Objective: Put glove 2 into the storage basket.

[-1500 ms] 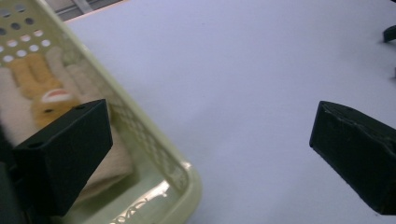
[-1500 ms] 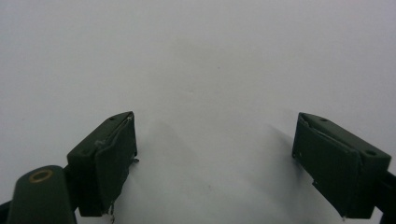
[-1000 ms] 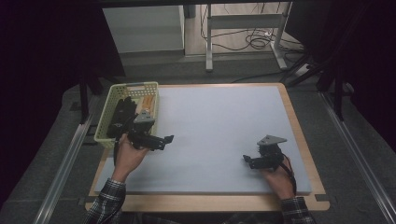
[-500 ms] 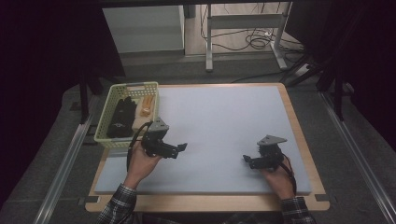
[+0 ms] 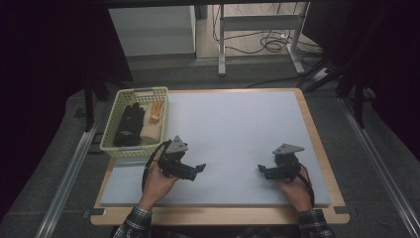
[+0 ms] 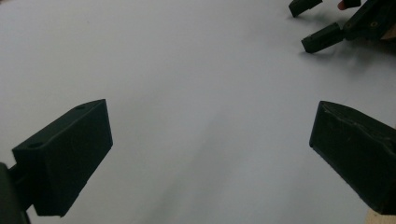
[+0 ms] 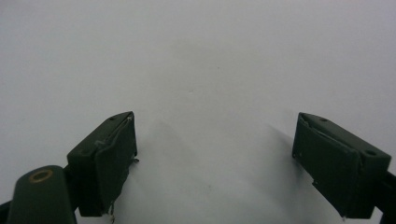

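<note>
Both grippers are wide apart and hold nothing: left gripper just beside the yellow basket (black gloves lie inside), right gripper well away. Reach slowly, straight down over one glove.

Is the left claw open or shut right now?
Open. The left claw has its jaws spread wide, with bare white table mat between them and nothing held.
</note>
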